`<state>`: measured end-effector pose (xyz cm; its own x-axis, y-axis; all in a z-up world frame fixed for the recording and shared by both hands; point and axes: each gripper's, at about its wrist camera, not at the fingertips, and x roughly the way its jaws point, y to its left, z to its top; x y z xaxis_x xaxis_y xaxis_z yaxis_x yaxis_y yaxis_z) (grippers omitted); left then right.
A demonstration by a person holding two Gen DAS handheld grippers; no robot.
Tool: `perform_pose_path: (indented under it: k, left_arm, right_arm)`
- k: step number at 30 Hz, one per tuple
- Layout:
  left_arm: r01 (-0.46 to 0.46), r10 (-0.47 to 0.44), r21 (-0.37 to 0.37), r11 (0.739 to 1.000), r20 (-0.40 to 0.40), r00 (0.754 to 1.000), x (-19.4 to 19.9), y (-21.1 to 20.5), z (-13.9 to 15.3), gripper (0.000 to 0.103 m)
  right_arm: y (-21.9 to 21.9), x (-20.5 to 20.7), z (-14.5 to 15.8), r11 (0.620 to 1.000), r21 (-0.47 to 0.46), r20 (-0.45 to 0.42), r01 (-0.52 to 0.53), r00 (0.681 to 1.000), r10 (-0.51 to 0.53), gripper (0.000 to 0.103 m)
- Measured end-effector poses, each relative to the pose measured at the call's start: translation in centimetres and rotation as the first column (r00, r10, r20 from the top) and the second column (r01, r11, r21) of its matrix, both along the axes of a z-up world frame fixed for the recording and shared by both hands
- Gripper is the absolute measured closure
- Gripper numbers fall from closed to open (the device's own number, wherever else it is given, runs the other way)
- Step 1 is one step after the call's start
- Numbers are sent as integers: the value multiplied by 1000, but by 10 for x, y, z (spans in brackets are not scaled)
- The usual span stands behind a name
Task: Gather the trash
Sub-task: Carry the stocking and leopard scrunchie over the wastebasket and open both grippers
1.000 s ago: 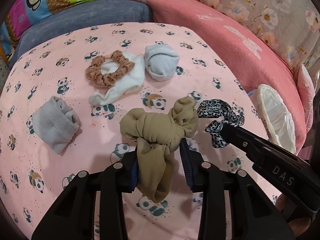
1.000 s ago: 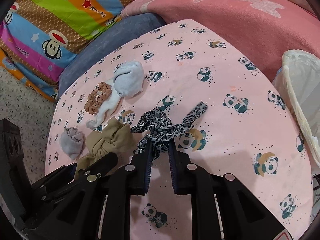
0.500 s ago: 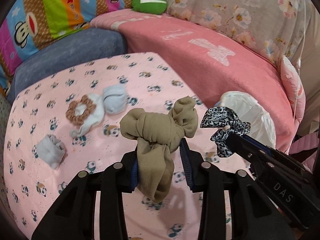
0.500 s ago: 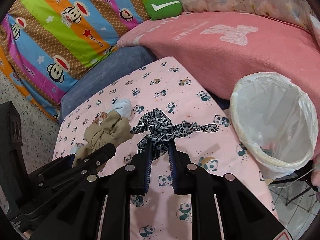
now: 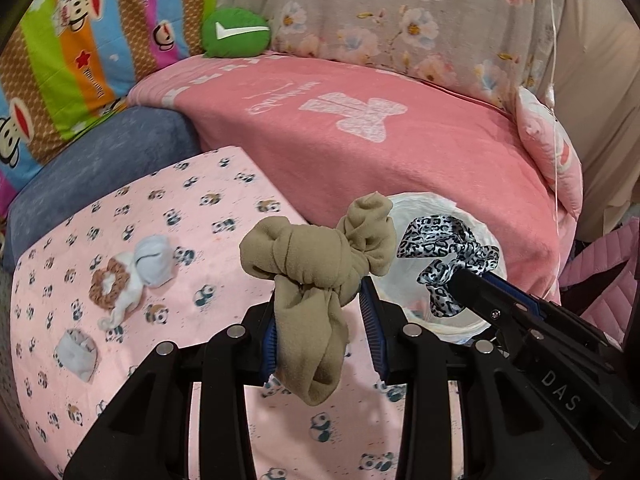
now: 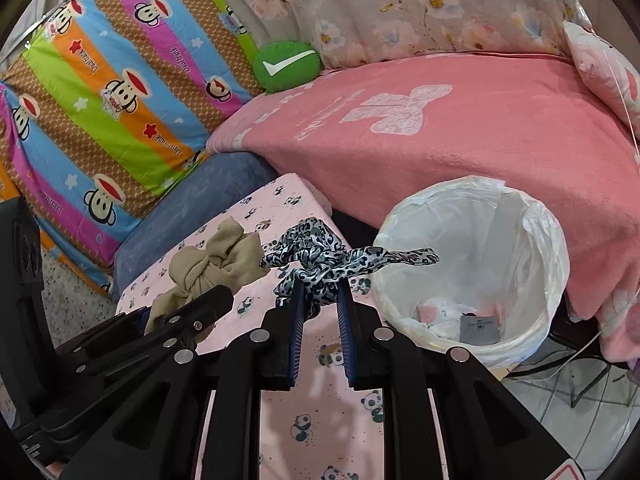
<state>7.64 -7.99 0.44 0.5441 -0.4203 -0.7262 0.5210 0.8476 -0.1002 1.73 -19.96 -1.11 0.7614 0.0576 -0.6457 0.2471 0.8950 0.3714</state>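
A knotted tan cloth (image 5: 316, 276) is clamped in the left hand-held gripper (image 5: 320, 332), above the panda-print desk (image 5: 192, 240). The right hand-held gripper (image 6: 318, 320) pinches a leopard-print scrunchie (image 6: 320, 260) beside the lined bin (image 6: 472, 264) (contents hard to make out). The cloth hides part of the bin's rim; socks (image 5: 154, 260) lie behind.

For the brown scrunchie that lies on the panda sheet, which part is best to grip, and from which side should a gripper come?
Grip the brown scrunchie on its outer left arc, coming from above with one finger in the hole and one outside. It lies flat as an open ring, so the band probably fits between the jaws. Its right side touches the white sock, so a grip there may catch the sock too.
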Motion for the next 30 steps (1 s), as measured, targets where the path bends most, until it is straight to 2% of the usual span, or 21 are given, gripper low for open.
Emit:
perform_pose_path:
  k: [9, 19, 30]
  left_arm:
    - [79, -79, 24, 997, 23, 997, -10, -43, 5, 68]
    - [141, -143, 61, 988, 27, 989, -17, -83, 4, 68]
    - [188, -191, 89, 978, 21, 981, -20, -115, 1, 68]
  right_arm:
    - [-52, -24, 0, 995, 25, 13, 100, 995, -101, 86]
    - [-94, -40, -10, 984, 59, 19, 166, 986, -167, 86]
    - [-114, -51, -16, 975, 81, 14, 209, 977, -211, 86]
